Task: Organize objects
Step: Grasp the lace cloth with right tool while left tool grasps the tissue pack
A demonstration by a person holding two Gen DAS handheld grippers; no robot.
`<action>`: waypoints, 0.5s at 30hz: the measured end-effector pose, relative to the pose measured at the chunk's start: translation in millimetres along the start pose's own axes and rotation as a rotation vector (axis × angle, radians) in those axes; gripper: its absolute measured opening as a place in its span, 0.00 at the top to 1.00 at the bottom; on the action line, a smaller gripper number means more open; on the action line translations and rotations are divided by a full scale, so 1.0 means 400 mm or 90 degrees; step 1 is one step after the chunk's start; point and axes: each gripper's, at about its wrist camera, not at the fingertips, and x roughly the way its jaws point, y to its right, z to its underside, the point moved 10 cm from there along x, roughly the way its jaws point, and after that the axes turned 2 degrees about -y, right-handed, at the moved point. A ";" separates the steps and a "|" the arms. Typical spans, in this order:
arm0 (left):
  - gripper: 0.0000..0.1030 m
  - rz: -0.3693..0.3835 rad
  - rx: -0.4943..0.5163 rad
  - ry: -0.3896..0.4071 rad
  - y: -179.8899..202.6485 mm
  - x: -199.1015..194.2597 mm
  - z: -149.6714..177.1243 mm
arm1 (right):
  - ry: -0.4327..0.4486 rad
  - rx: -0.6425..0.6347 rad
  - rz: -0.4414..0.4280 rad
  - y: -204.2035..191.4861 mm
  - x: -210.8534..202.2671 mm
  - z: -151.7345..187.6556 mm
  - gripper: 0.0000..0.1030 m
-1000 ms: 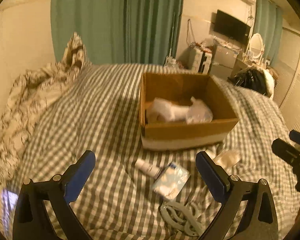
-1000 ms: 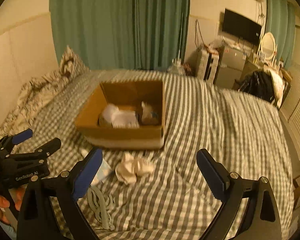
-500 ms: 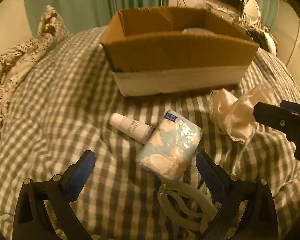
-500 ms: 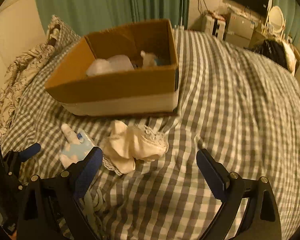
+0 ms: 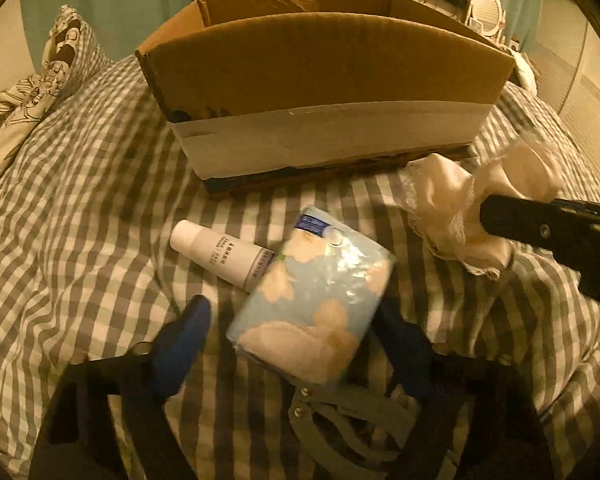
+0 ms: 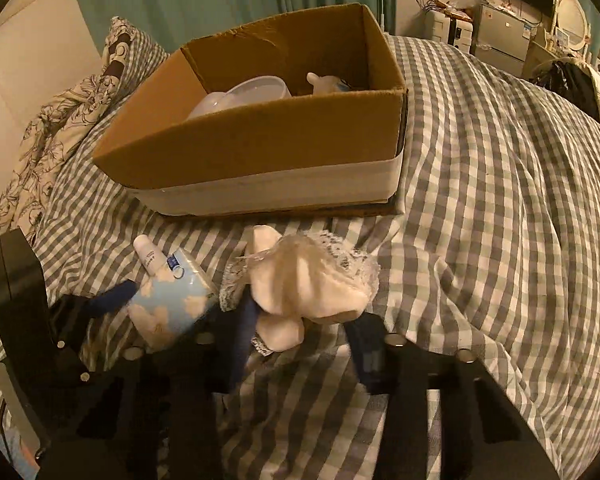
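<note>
An open cardboard box (image 5: 324, 80) (image 6: 260, 148) stands on the checked bed, with a clear container (image 6: 244, 94) inside. In front of it lie a white tube (image 5: 220, 252) (image 6: 148, 254), a light-blue tissue pack (image 5: 312, 304) (image 6: 172, 304) and a cream lace cloth (image 5: 480, 204) (image 6: 308, 284). My left gripper (image 5: 292, 332) is open, its fingers either side of the tissue pack's near end. My right gripper (image 6: 304, 324) is open around the near part of the cream cloth; it also shows in the left wrist view (image 5: 548, 232).
A pale plastic hanger piece (image 5: 340, 420) lies just below the tissue pack. A patterned duvet and pillow (image 6: 52, 128) are bunched at the left. A desk with a mirror and TV (image 6: 520, 8) stands beyond the bed.
Both grippers have dropped low and forward. The left now straddles the tissue pack and the right now straddles the cream cloth. Both jaws have narrowed.
</note>
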 end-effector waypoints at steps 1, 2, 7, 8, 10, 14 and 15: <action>0.30 0.001 0.003 0.001 0.003 -0.004 0.002 | 0.005 0.005 0.002 0.003 -0.005 -0.001 0.76; 0.32 -0.001 0.007 0.001 0.006 -0.009 0.004 | 0.012 0.012 0.005 0.009 -0.011 -0.001 0.78; 0.33 0.004 0.003 0.003 0.015 -0.046 0.021 | 0.031 0.032 0.008 0.022 -0.042 0.005 0.83; 0.33 0.004 0.001 0.003 0.016 -0.052 0.022 | 0.035 0.034 0.009 0.022 -0.049 0.008 0.83; 0.33 0.000 -0.001 0.005 0.015 -0.070 0.022 | 0.040 0.032 0.010 0.017 -0.066 0.014 0.83; 0.34 -0.008 -0.001 0.019 0.011 -0.120 0.017 | 0.058 0.020 0.018 0.003 -0.102 0.018 0.84; 0.35 -0.009 -0.001 0.018 0.002 -0.122 0.007 | 0.064 0.018 0.019 -0.002 -0.112 0.019 0.84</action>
